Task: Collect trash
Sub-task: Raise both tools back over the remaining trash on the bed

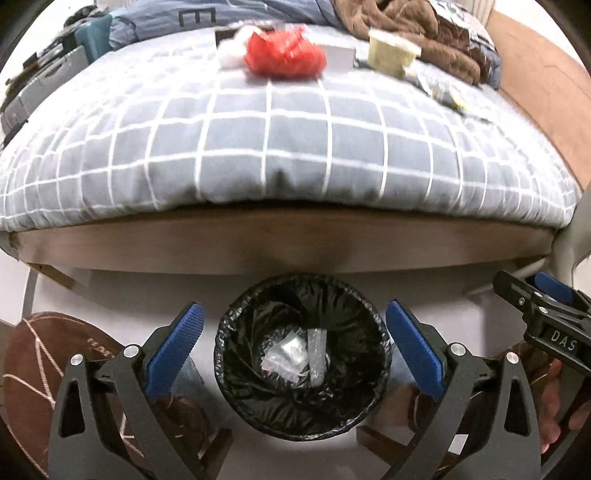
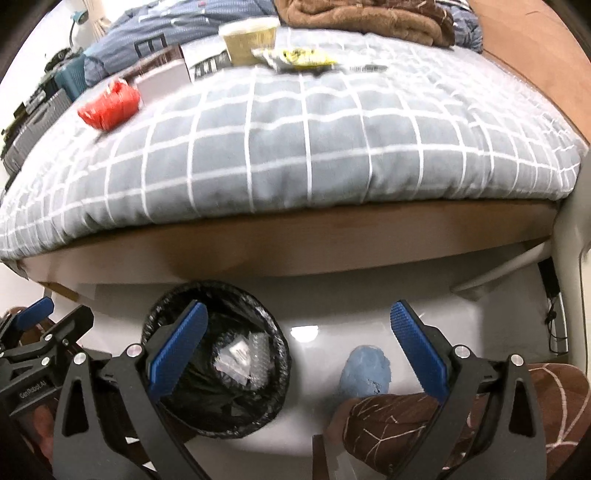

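Trash already lies in the bin (image 1: 301, 417): we see clear plastic wrap (image 1: 288, 354) and a strip of bubble wrap (image 1: 317, 350) at the bottom of the black liner. Our left tongs (image 1: 294, 345) hang directly above that bin, jaws spread wide, with nothing between the blue pads (image 1: 173, 350); the bin's mouth fills the gap between them.

Our right tongs (image 2: 299, 347) are also spread apart and empty. From their view the bin sits under and behind the left-hand pad (image 2: 177, 350), while the white floor and a blue slipper toe (image 2: 365, 371) show between the jaws. A leg in brown patterned fabric (image 2: 391, 417) lies just below the slipper, near the right-hand pad.

Ahead of both tongs, beyond the wooden bed frame (image 1: 258, 240), the grey checked quilt (image 1: 280, 140) carries the remaining litter. Straight ahead of our left tongs lies a crumpled red plastic bag (image 1: 284, 53), touching a white box (image 1: 338, 55) to its right. Farther right stands a paper cup (image 1: 389, 51), and past it a yellow-printed wrapper (image 2: 295, 57), which sits ahead of the right tongs, just beside the cup. A brown blanket (image 1: 402, 26) is heaped behind the cup.

The right tongs show at the right edge of the left view, well apart from the bin.
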